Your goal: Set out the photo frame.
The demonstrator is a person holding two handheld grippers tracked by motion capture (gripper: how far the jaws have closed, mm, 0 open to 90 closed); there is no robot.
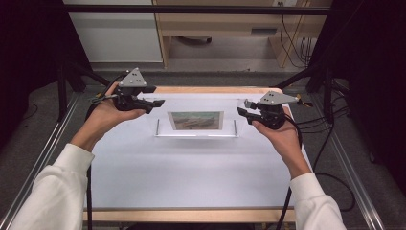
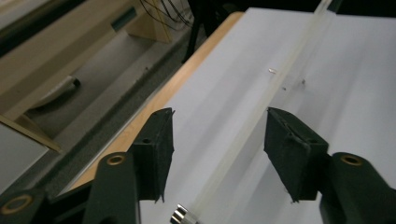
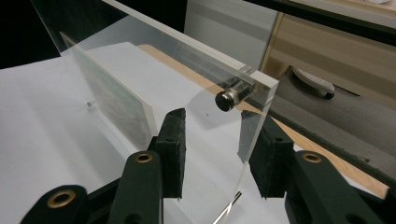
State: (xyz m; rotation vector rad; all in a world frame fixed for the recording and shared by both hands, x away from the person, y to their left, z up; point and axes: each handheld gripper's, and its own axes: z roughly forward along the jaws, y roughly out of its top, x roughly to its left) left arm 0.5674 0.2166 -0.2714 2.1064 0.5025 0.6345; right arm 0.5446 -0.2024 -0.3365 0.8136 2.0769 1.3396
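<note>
One clear acrylic photo frame (image 1: 196,125) stands upright on the white table (image 1: 191,177), near its far edge, with one picture (image 1: 196,120) sandwiched in it. Two grippers flank the frame, each in one hand. The left gripper (image 1: 159,102) is held at the frame's left end, pointing inward; in the left gripper view its jaws stand apart with the frame's thin edge (image 2: 247,126) and one metal standoff (image 2: 180,216) between them, the pads clear of it. The right gripper (image 1: 243,108) is at the frame's right end; its jaws straddle the clear pane (image 3: 219,154) below one round standoff (image 3: 229,98), but whether the pads press it I cannot tell.
</note>
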